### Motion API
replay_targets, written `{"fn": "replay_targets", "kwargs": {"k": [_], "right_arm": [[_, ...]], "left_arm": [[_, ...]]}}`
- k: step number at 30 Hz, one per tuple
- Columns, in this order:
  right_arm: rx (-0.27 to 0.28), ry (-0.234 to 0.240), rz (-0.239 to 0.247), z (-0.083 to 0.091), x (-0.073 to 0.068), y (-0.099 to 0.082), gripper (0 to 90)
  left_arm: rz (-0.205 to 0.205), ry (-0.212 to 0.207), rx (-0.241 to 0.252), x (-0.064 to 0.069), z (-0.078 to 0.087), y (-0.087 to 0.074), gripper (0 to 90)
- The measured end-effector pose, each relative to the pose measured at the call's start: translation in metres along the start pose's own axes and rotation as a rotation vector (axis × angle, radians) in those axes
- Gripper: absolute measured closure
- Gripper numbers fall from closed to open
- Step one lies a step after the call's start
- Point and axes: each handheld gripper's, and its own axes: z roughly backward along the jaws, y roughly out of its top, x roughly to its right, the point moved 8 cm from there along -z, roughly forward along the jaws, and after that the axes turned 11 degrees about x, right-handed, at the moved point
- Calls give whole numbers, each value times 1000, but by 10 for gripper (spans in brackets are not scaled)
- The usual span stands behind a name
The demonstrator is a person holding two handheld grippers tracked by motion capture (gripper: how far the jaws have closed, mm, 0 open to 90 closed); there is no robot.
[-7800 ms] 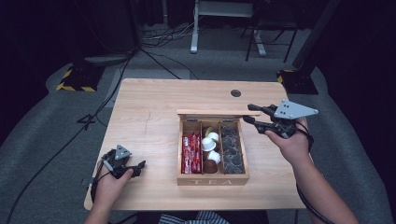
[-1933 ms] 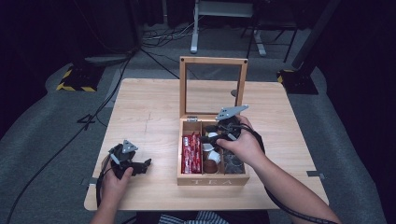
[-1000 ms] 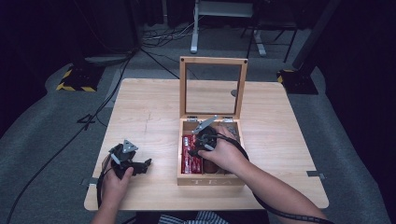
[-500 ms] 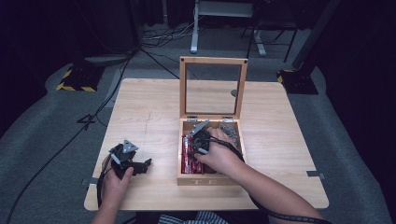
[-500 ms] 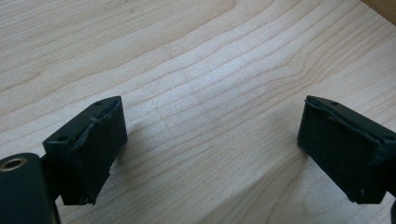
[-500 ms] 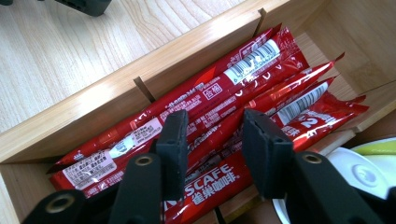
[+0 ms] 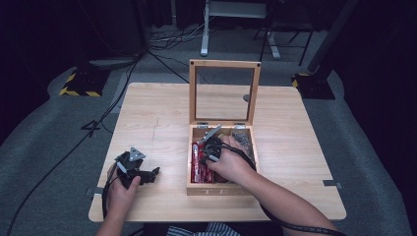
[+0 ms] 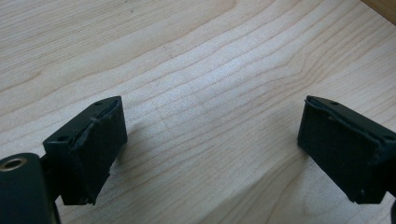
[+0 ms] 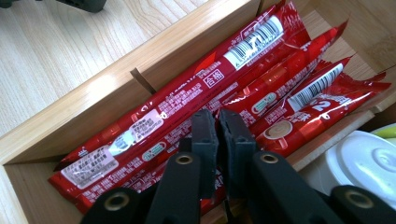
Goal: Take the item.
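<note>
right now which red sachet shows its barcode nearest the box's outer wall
The topmost red sachet, lying along the wooden box wall; the other barcode sachet sits by the divider.

Pale blond table [image 7: 147, 113], fine brown grain lines. Warmer honey-tan box [image 7: 219, 188], lid frame [image 7: 224, 64] same tone. Glossy red sachets [image 9: 196, 98]: white barcode panels with black bars, small white label blocks, tiny white print, one beige cup emblem. White round lid [image 9: 364, 163] beside them. Matt black right gripper [image 9: 218, 126], brass-toned screw heads; black left gripper [image 7: 140, 174], grey top plate. Grey speckled floor [image 7: 44, 147], yellow-black hazard stripes at the left.
</note>
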Motion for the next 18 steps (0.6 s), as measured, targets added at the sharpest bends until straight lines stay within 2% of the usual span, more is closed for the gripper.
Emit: {"fn": "replay_targets", "kwargs": {"k": [18], "right_arm": [[72, 23, -46, 4, 2, -1, 885]], "left_arm": [[0, 0, -1, 0, 0, 0, 84]]}}
